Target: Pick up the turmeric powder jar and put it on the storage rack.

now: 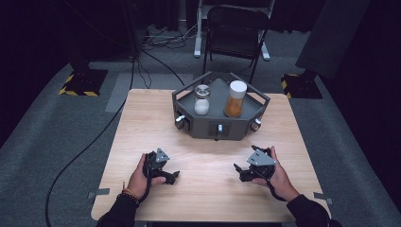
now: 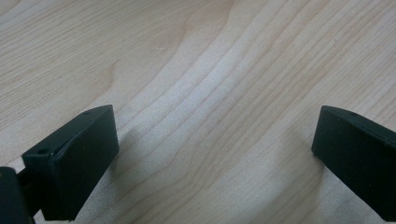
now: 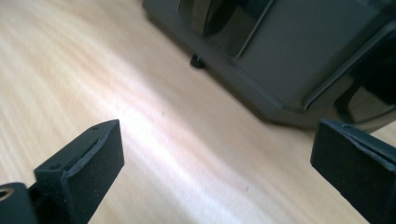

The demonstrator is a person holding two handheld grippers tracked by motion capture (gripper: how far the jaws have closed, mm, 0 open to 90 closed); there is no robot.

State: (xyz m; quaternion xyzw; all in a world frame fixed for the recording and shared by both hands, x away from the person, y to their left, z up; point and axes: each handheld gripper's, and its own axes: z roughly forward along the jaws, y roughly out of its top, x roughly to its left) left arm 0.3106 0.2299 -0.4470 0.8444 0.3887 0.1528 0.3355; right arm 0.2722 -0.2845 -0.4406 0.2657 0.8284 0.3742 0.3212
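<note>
Both hand-held grippers rest low over the pale wood-grain counter (image 1: 142, 123), each gripped in one of the person's hands: the left hand-held gripper (image 1: 171, 178) and the right hand-held gripper (image 1: 238, 170) point inward toward each other, well apart, with bare wood between them. Each has its blocky, matte black jaws spread wide and nothing between them, as the left hand-held gripper (image 2: 212, 154) and the right hand-held gripper (image 3: 217, 163) show in their own views, where the foam-like pads look finely pitted. Ahead of both, farther up the counter, stands a dark grey angular tray (image 1: 255, 111) with low walls and small metal knobs on its front faces; it lies nearer the right hand-held gripper, whose view catches its smooth dark wall (image 3: 280, 65). On the tray stand two clear jars side by side: a short rounded jar (image 1: 202, 100) holding white powder, and a taller cylindrical jar (image 1: 235, 99) with a white lid and orange contents.
</note>
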